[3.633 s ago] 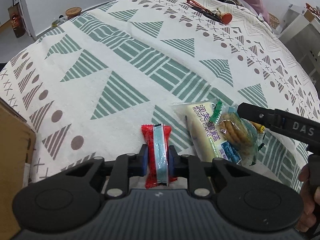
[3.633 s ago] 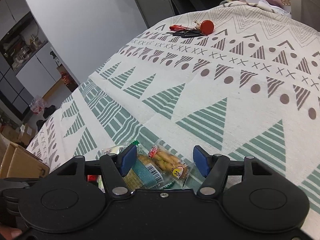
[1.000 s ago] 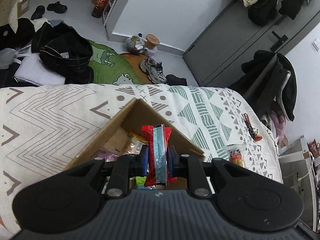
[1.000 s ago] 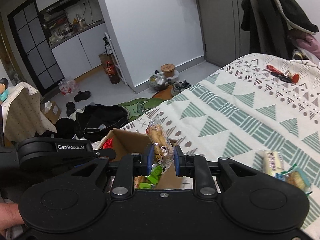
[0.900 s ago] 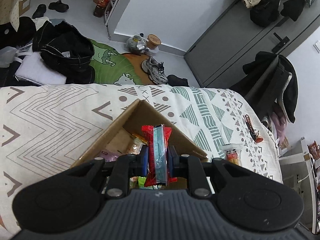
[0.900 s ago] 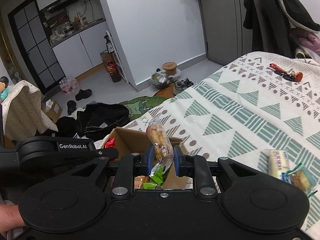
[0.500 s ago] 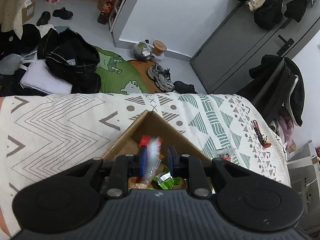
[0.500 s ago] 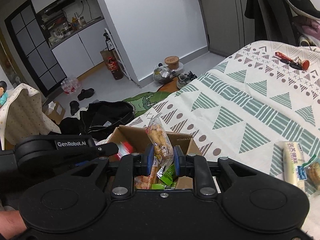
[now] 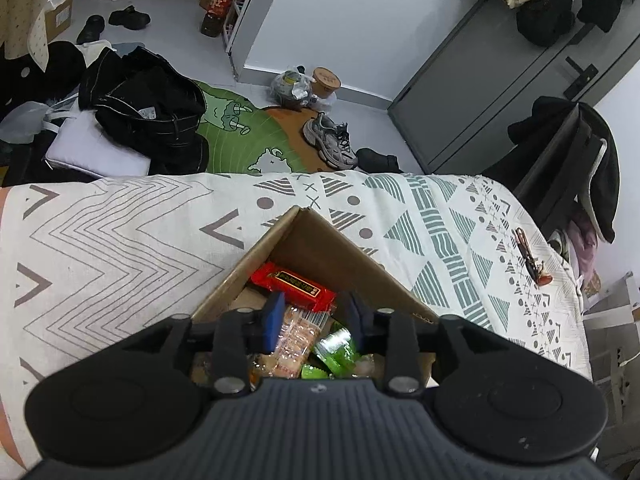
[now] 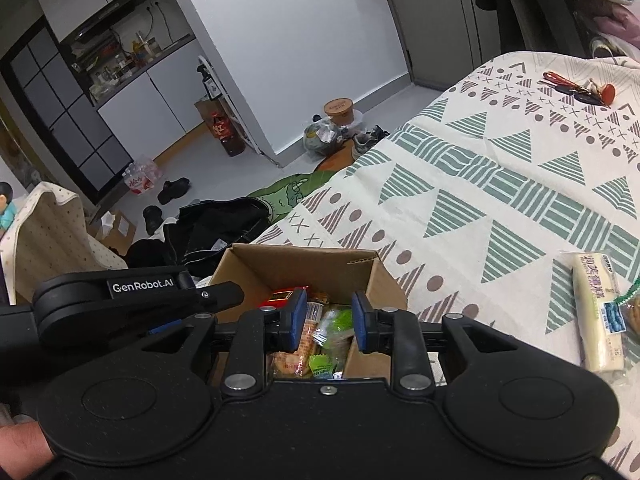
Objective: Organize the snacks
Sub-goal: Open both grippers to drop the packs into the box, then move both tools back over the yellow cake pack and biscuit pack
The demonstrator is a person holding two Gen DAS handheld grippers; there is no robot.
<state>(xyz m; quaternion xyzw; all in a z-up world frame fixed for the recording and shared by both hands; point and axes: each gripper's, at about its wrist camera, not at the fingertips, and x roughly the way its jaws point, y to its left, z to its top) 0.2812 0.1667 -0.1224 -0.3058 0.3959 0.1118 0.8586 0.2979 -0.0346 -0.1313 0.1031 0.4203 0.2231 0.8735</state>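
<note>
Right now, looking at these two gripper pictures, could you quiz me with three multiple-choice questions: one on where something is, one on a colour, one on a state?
1. Where does the red packet lie?
A. on the floor
B. in the box
C. between the left gripper's fingers

2. What colour are the gripper pads?
A. blue
B. yellow
C. white

3. What state is the right gripper in?
A. shut on a snack
B. open, holding nothing
C. out of view

Answers:
1. B: the left wrist view shows it lying on the other snacks inside the cardboard walls, beyond the open left gripper.
2. A: the pads at the fingertips are blue in both views.
3. B: its jaws stand apart over the box, with nothing gripped between them.
</note>
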